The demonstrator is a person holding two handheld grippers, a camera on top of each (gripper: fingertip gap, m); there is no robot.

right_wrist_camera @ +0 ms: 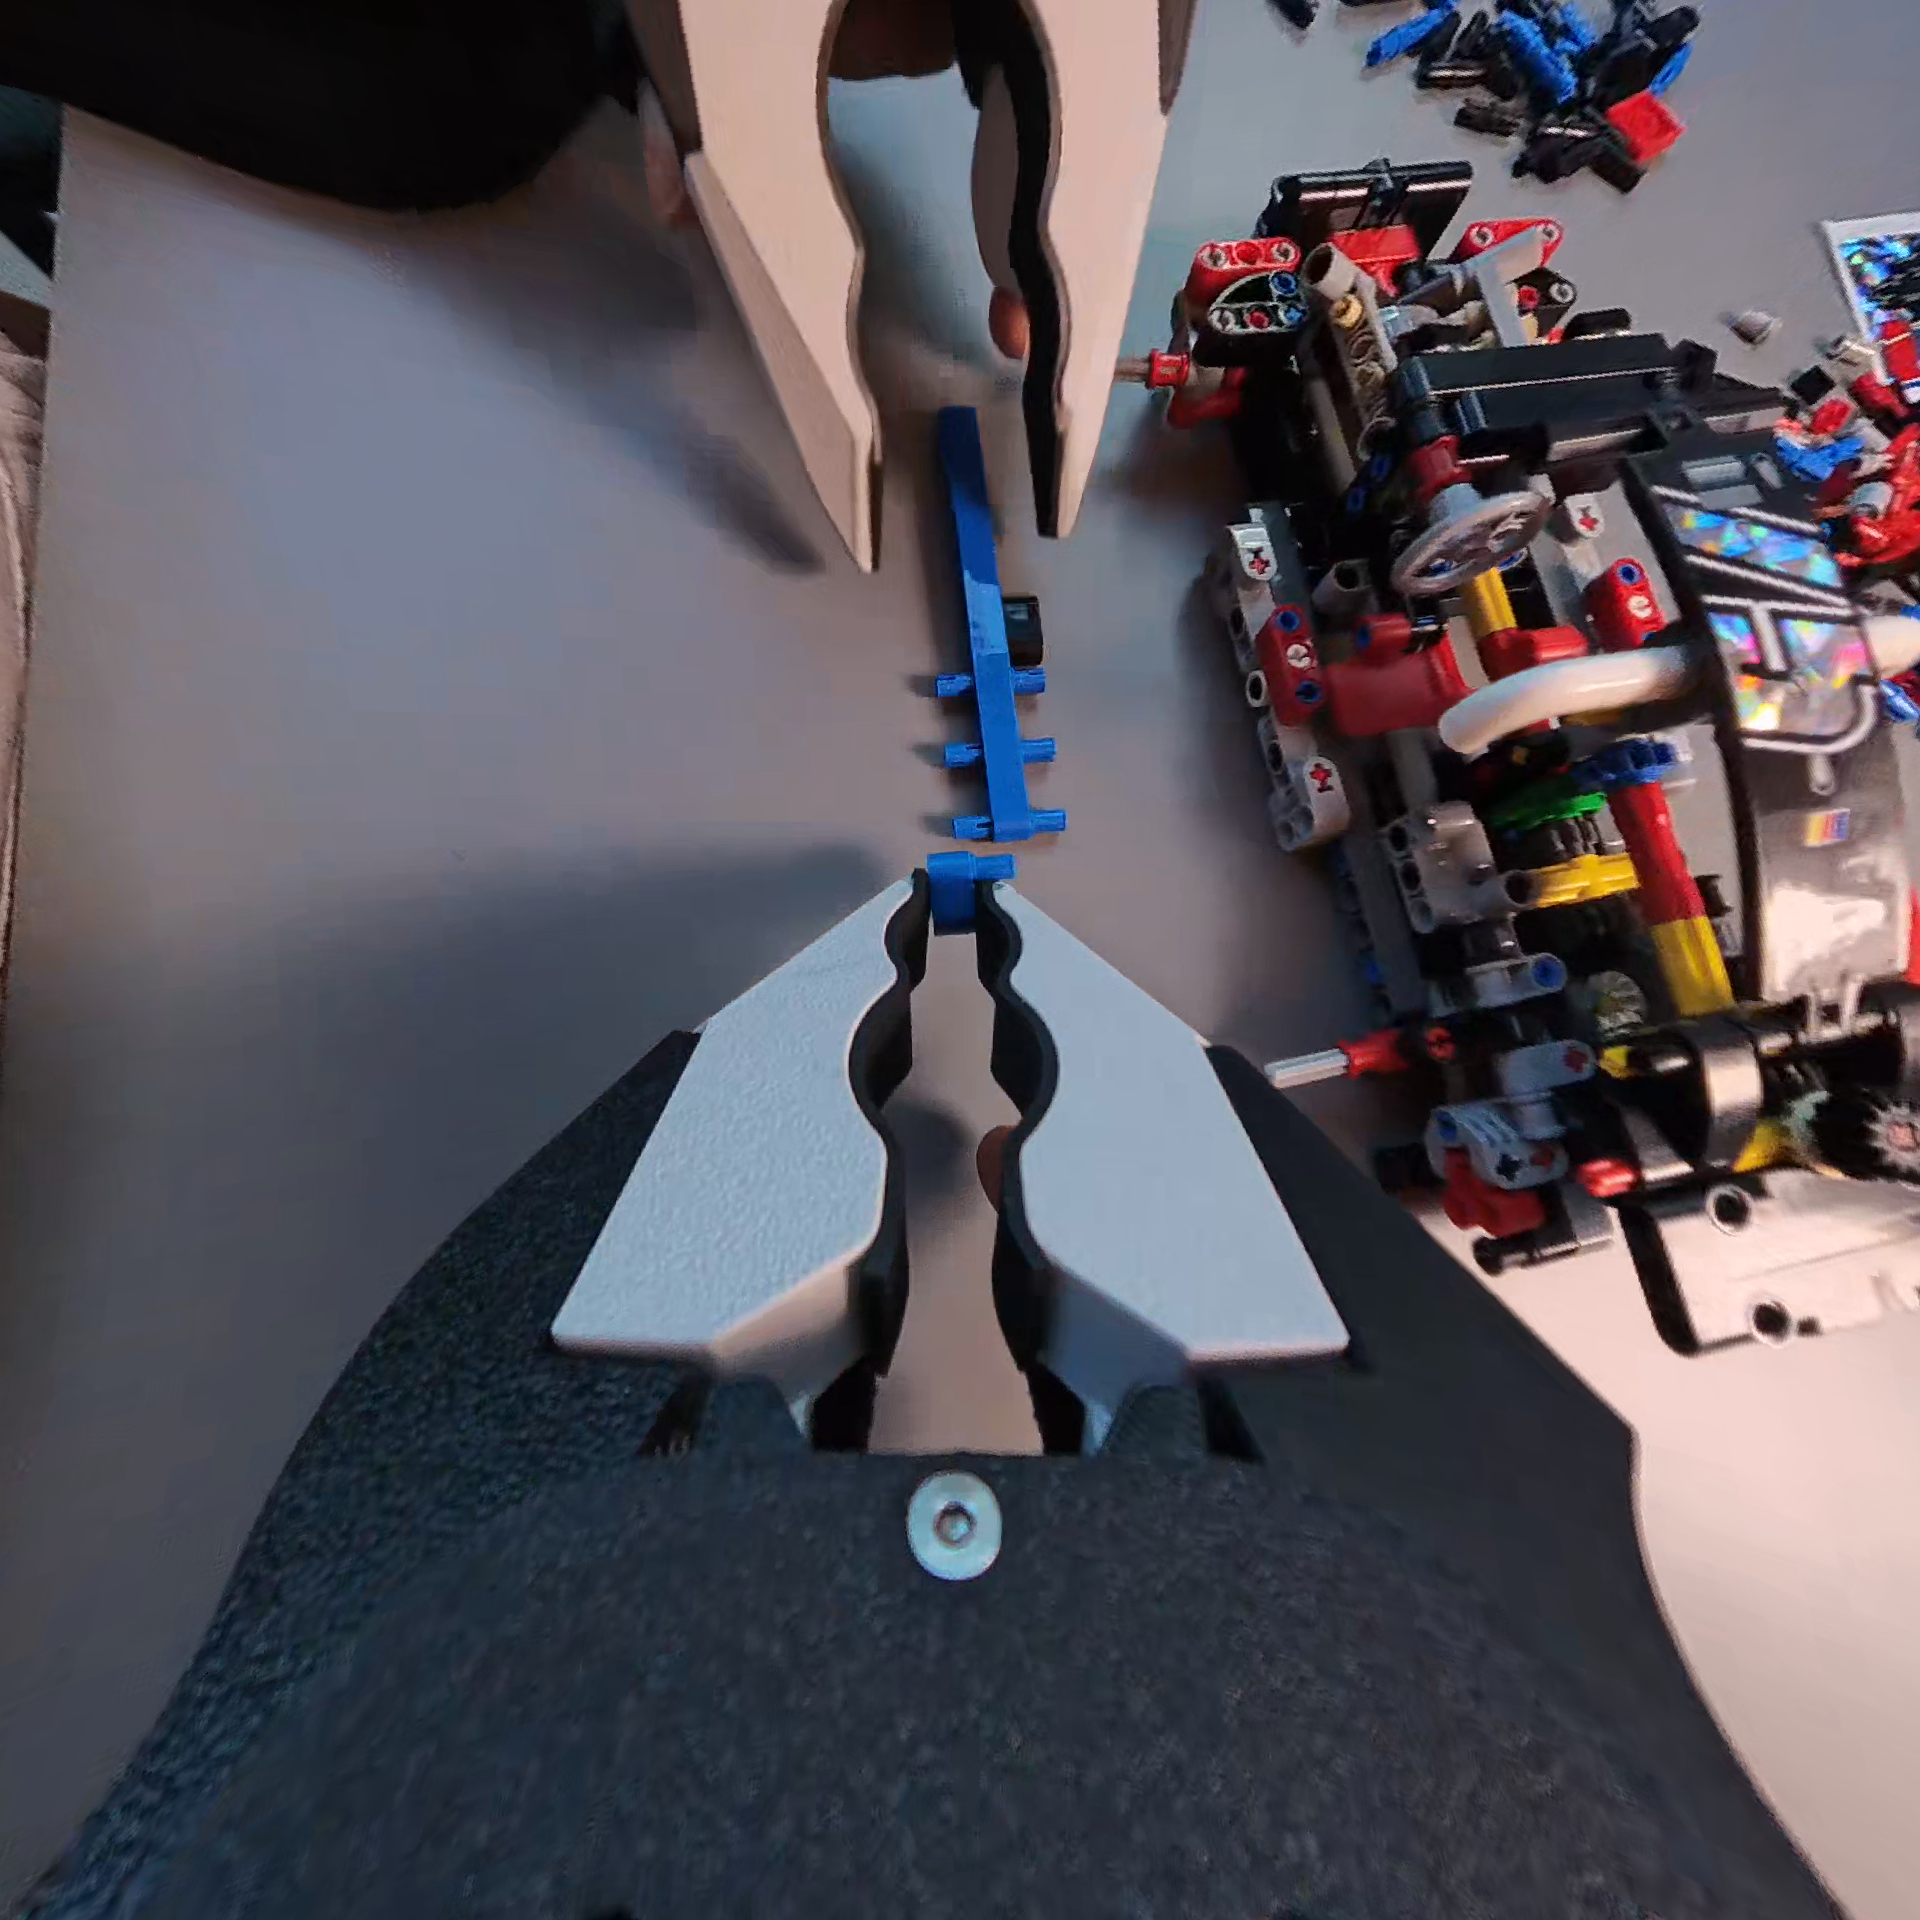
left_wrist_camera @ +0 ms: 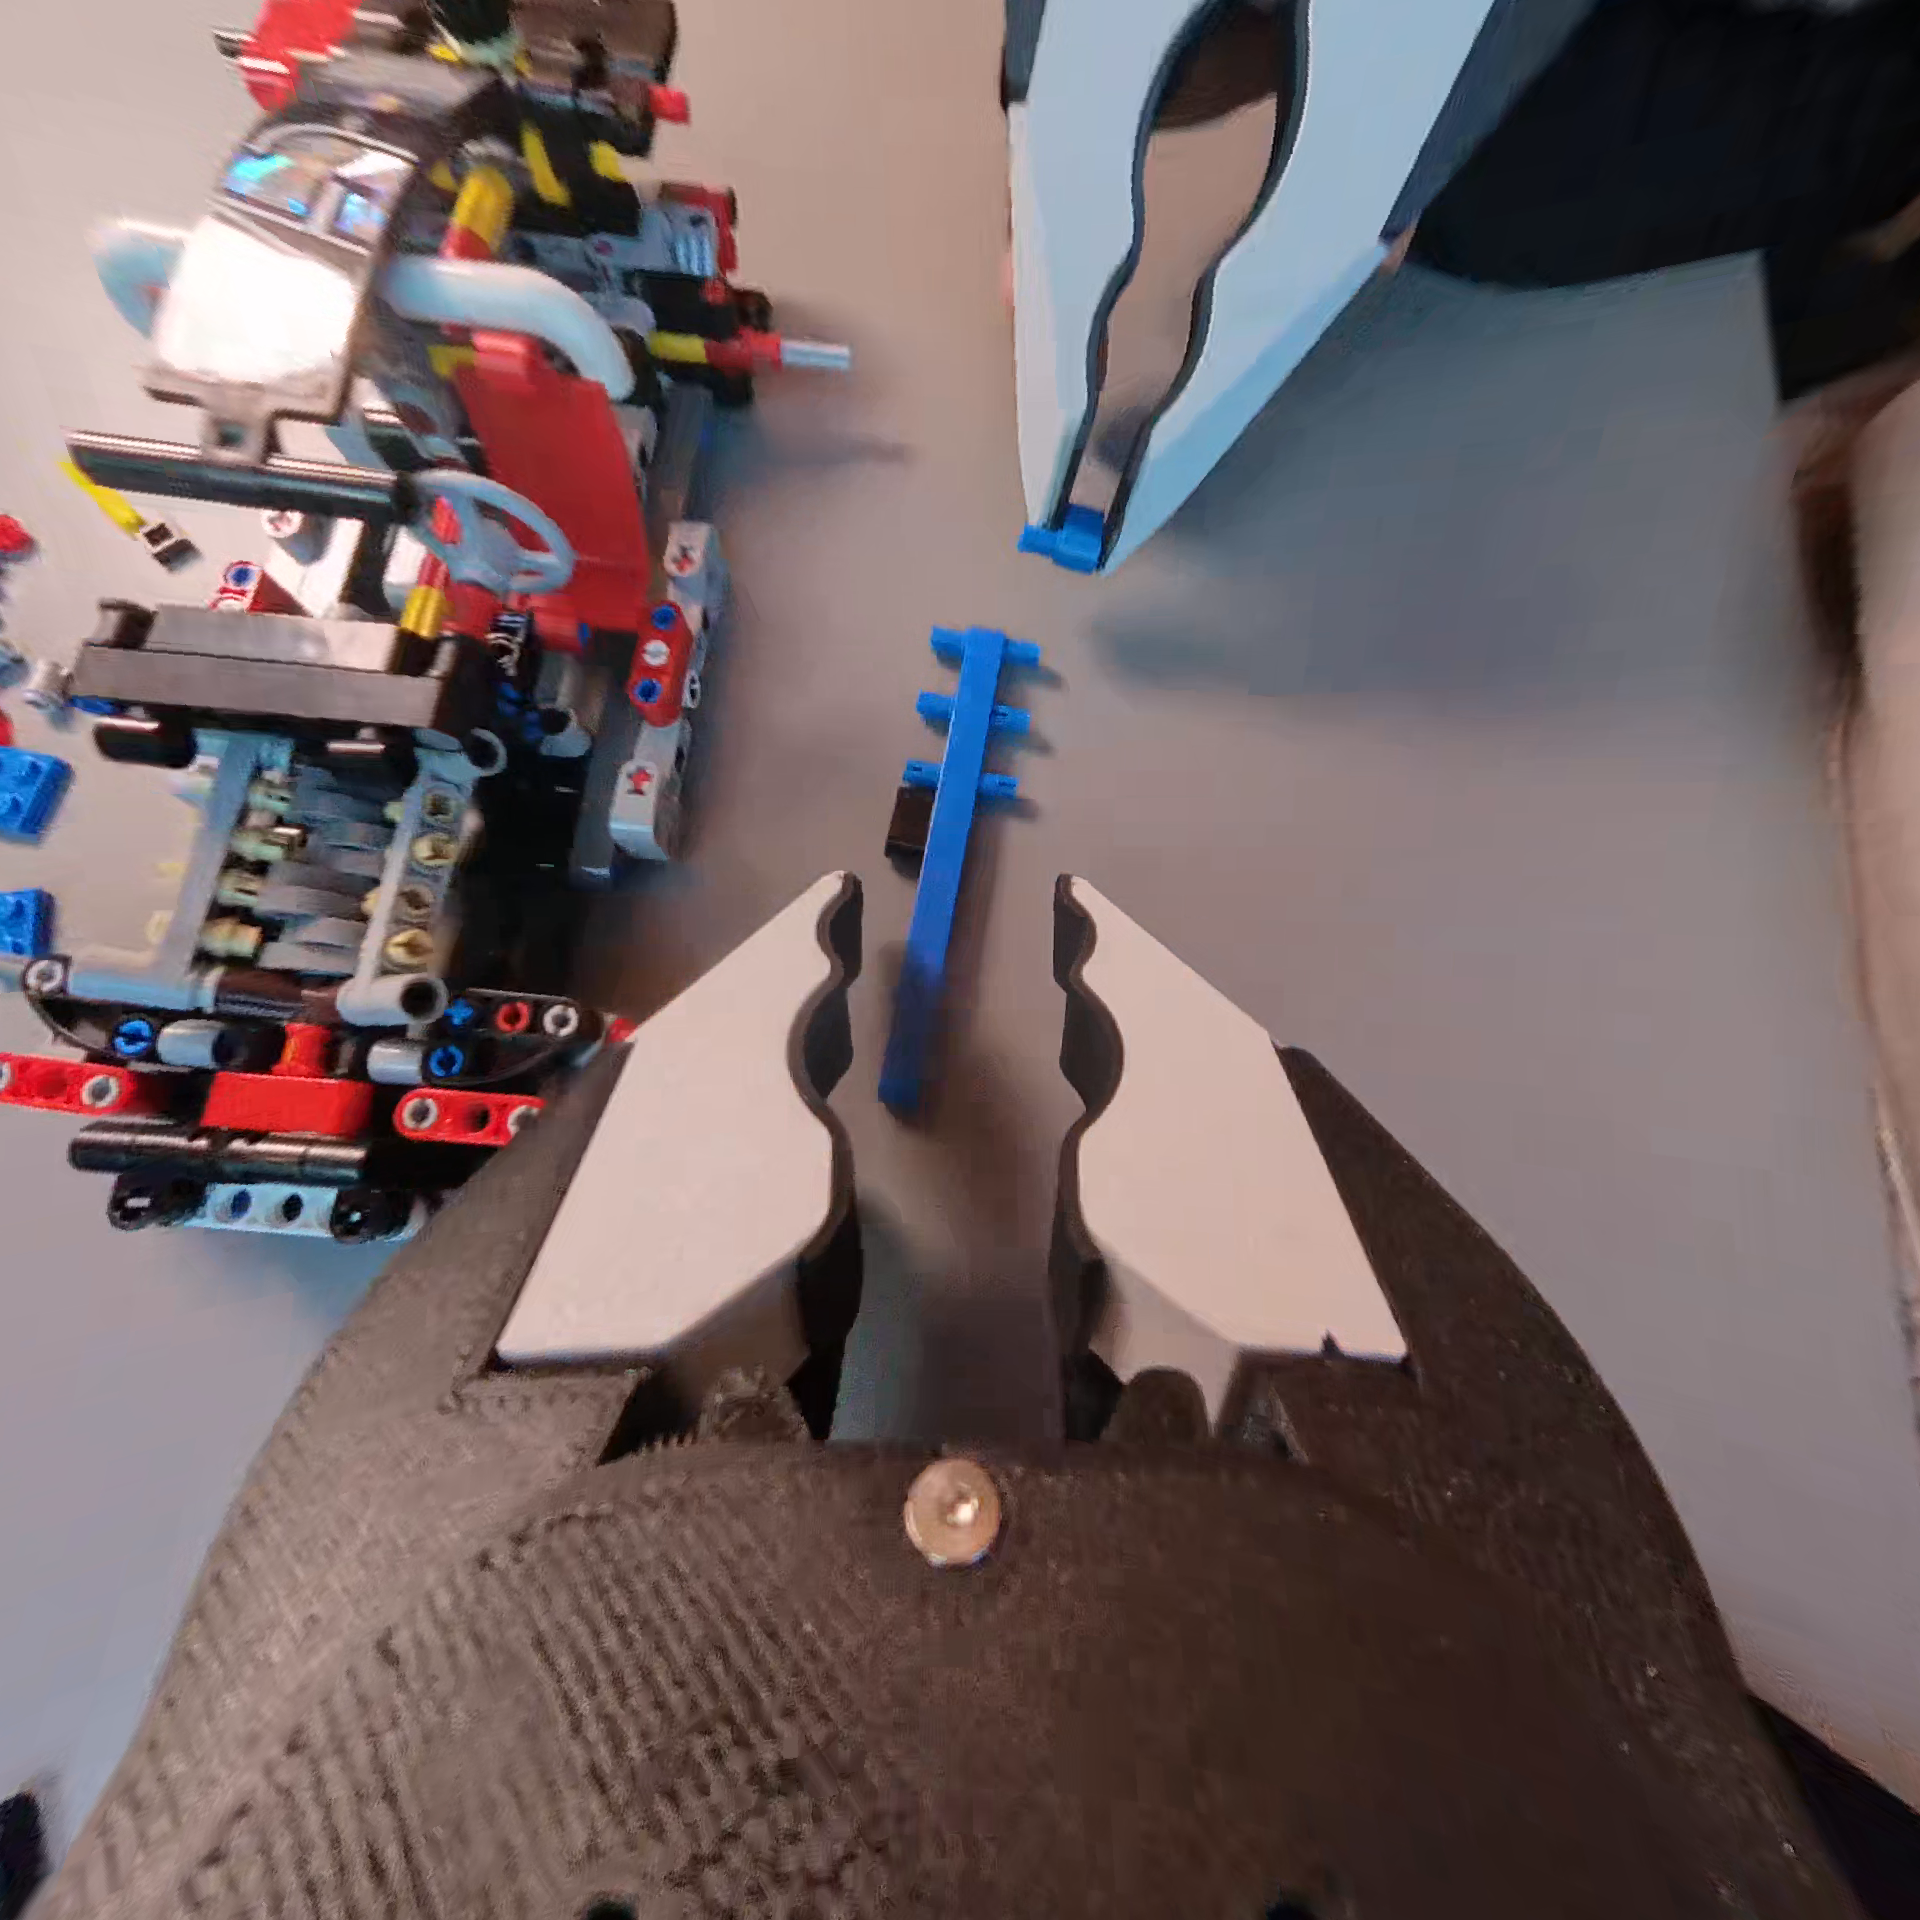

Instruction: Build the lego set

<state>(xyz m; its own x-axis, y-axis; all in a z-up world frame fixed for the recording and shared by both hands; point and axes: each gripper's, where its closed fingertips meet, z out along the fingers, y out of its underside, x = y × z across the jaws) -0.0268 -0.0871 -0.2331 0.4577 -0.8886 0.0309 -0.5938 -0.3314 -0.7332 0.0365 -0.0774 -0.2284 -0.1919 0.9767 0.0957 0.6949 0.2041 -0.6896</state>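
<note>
A long blue beam (left_wrist_camera: pixel 951 852) with three blue pins through its far end lies on the grey table, a small black piece (left_wrist_camera: pixel 906 821) beside it. My left gripper (left_wrist_camera: pixel 956 894) is open, its fingers on either side of the beam's near end, not touching it. My right gripper (right_wrist_camera: pixel 958 891) is shut on a small blue pin (right_wrist_camera: pixel 954 883), just short of the beam's pinned end (right_wrist_camera: pixel 1003 758). In the left wrist view the right gripper (left_wrist_camera: pixel 1081 540) shows beyond the beam with the pin (left_wrist_camera: pixel 1065 540). In the right wrist view the left gripper (right_wrist_camera: pixel 961 540) straddles the beam.
A half-built red, black and grey lego vehicle (left_wrist_camera: pixel 416 644) stands left of the beam, on the right in the right wrist view (right_wrist_camera: pixel 1558 727). Loose blue, black and red parts (right_wrist_camera: pixel 1548 73) lie at the far right. Blue bricks (left_wrist_camera: pixel 26 790) sit at the left edge. Spacing between my two grippers at the tips: around 7 cm.
</note>
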